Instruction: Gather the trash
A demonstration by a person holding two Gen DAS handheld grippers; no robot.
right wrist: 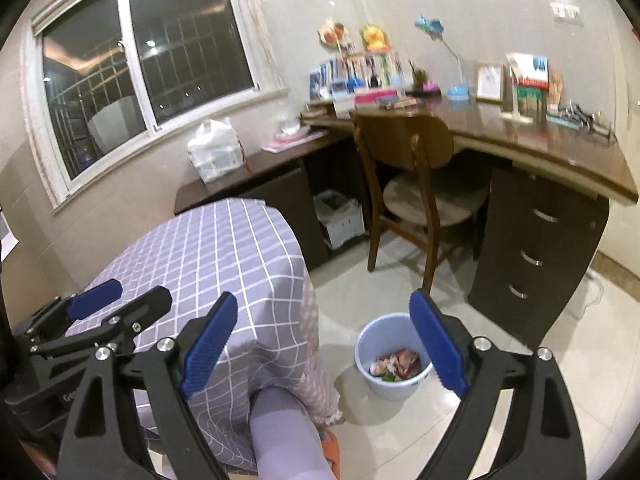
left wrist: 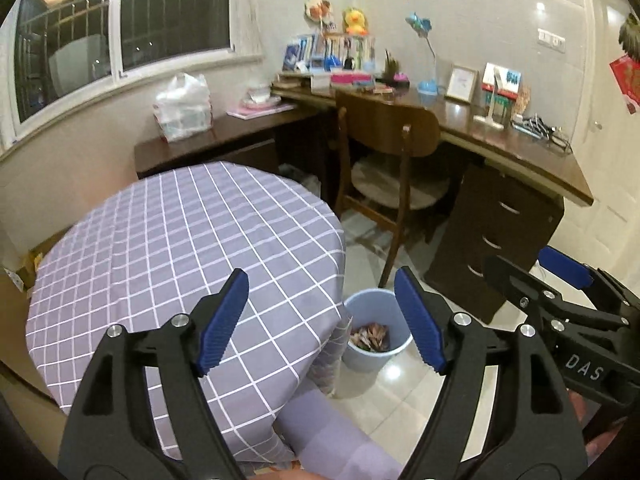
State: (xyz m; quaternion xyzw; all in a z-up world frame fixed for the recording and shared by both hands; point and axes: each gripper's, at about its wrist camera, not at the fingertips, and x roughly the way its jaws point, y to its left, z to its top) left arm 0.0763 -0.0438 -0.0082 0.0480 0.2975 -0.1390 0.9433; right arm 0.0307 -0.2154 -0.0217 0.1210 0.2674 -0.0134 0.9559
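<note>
Both tongs hang wide open here. The left gripper [left wrist: 322,320] has its blue pads spread far apart with nothing between them and nothing touched; through the gap shows the edge of the checked tablecloth [left wrist: 160,248] and the floor beyond. The right gripper [right wrist: 326,348] is spread just as wide, also empty, its fingers clear of everything. Each one turns up in the other's view: the right gripper at the right edge of the left camera, the left gripper low on the left of the right camera, over the cloth.

Now the trash. It lies inside the pale blue bin [right wrist: 372,340], a small round bucket standing upright on the tiled floor [right wrist: 400,432], mouth up, just beside the hanging hem of the tablecloth. Crumpled wrappers [right wrist: 394,362] in pink, tan and a bit of green sit heaped at the bottom; no single long axis can be made out in that pile. From the left camera the same bin [left wrist: 360,304] shows between the two fingers, part hidden by the right pad.

Behind stand a wooden chair [right wrist: 404,144] and a dark desk [right wrist: 560,148].
</note>
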